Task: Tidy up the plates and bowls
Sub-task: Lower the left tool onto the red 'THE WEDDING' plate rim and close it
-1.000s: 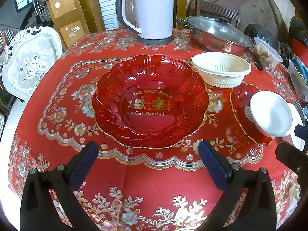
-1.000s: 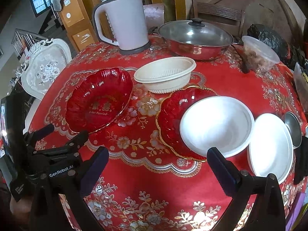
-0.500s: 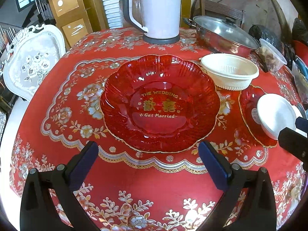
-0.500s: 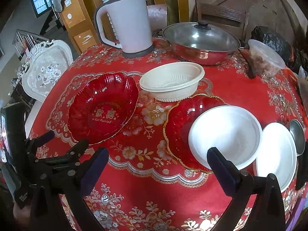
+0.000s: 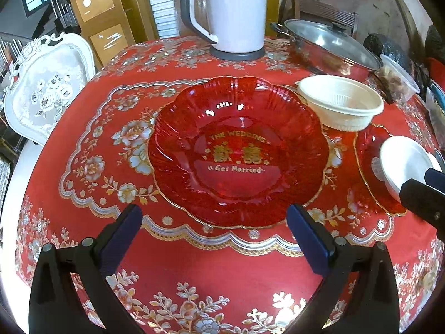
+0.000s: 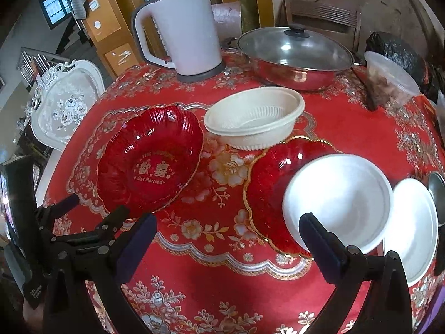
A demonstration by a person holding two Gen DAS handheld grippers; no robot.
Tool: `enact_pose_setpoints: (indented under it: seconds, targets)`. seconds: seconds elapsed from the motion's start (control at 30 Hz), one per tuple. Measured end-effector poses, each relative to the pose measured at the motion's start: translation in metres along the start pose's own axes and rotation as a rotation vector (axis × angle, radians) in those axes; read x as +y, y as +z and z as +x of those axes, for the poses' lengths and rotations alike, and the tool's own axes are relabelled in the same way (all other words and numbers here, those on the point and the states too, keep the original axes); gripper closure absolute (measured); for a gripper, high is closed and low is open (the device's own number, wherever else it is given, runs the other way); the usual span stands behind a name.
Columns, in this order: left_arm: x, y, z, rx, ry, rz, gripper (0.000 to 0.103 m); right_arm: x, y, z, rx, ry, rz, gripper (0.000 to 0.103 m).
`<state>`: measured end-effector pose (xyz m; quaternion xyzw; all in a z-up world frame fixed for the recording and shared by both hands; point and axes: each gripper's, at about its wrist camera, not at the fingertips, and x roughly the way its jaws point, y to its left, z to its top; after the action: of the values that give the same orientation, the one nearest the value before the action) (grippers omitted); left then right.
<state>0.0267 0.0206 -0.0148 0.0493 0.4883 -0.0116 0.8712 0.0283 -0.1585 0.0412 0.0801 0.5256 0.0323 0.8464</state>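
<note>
Visibility is limited at the right margin: in my left tong's view the second red plate (image 5: 370, 167) and the white bowl (image 5: 403, 164) on it are partly cut off by my right tong's fingers; in the right view a metal spoon (image 6: 436, 186) shows only in part.

Count: two red scalloped plates, two white bowls, one cream bowl (image 6: 254, 121), one kettle (image 6: 182, 30), one lidded pan (image 6: 294, 53), one clear food tub (image 6: 389, 80).

Position: the lettered red plate (image 5: 236, 153) lies flat on the red tablecloth (image 5: 194, 264), just ahead of my left tong (image 5: 214, 239), whose jaws stand wide and empty. My right tong (image 6: 226, 246) is likewise wide and empty; its right finger overlaps the near rim of the white bowl (image 6: 339, 200) resting in the second plate (image 6: 267, 192). I cannot tell whether it touches. The other white bowl (image 6: 411, 228) sits just beside it.

Clearance: bare cloth lies between the two red plates and along the near edge.
</note>
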Motion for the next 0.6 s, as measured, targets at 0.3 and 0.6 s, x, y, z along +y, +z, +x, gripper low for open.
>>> enact_pose_setpoints:
  seconds: [0.3,0.6]
  targets:
    - [0.021,0.018,0.021,0.015,0.017,-0.020,0.000,0.004,0.019,0.031,0.026,0.031,0.044,0.000]
    - [0.059,0.046,0.064,0.077,0.020,-0.076,0.000,0.000,0.043,0.090,0.119,0.124,0.191,0.002]
